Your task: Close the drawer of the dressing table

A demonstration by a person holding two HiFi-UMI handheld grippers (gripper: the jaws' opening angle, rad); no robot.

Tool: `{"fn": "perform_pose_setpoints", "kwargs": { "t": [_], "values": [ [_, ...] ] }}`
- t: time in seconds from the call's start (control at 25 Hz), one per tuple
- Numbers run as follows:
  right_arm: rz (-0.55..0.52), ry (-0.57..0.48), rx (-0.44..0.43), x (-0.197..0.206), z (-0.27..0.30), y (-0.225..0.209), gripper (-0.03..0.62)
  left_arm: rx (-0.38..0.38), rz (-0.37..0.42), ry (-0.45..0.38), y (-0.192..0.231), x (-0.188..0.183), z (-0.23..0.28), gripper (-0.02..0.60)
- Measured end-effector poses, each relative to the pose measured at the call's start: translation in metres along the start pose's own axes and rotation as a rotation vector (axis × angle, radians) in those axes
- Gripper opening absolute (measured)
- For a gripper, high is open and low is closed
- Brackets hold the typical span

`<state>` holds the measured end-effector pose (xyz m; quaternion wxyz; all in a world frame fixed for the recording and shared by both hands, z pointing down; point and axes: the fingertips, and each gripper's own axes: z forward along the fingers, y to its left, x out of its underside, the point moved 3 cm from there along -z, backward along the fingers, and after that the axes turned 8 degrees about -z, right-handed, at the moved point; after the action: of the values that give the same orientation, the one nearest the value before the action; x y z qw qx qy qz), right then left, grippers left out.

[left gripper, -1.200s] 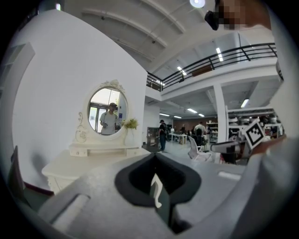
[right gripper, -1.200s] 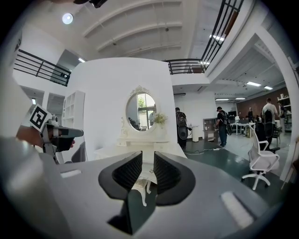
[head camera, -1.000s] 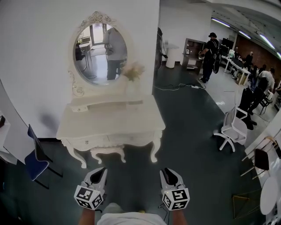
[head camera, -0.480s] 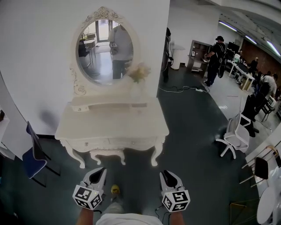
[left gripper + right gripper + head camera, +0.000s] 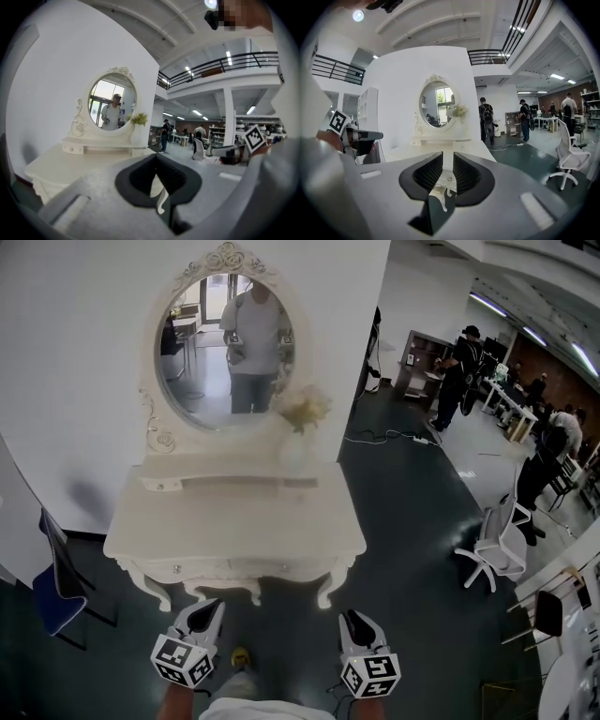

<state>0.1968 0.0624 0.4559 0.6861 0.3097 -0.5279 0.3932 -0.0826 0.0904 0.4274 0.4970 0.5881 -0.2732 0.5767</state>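
Note:
A cream dressing table (image 5: 234, 521) with an oval mirror (image 5: 225, 348) stands against the white wall straight ahead. Its front apron carries drawers with small knobs (image 5: 176, 568). A little drawer (image 5: 161, 486) sits at the left under the mirror and looks to stick out slightly from the shelf; it also shows in the left gripper view (image 5: 72, 149). Both grippers hang low in front of the table, touching nothing. My left gripper (image 5: 204, 613) (image 5: 156, 157) has its pads meeting at the tips. My right gripper (image 5: 356, 622) (image 5: 448, 157) shows a narrow gap between its pads.
A vase of pale flowers (image 5: 298, 427) stands on the table's right back. A blue chair (image 5: 52, 592) is at the left, a white office chair (image 5: 497, 545) at the right. People (image 5: 459, 362) stand far back right. Dark floor lies between me and the table.
The view has come closer to the table, which now fills more of the frame. My reflection shows in the mirror. Both grippers keep their places low in front.

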Motion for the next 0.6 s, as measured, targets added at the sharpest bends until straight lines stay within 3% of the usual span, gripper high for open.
{"fn": "perform_pose_setpoints", "kwargs": {
  "t": [0.16,0.36,0.6],
  "values": [
    [0.029,-0.015,0.016,-0.021,0.039,0.002,0.067,0.010,-0.034,-0.004,0.039,-0.018,0.025,0.000],
    [-0.059,-0.022,0.045,-0.049,0.087,0.015,0.068,0.049,-0.032,0.010,0.080,-0.038,0.053,0.000],
    [-0.031,-0.014,0.087,-0.060,0.129,0.027,0.069,0.092,-0.016,0.010,0.122,-0.058,0.073,0.000]
  ]
}}
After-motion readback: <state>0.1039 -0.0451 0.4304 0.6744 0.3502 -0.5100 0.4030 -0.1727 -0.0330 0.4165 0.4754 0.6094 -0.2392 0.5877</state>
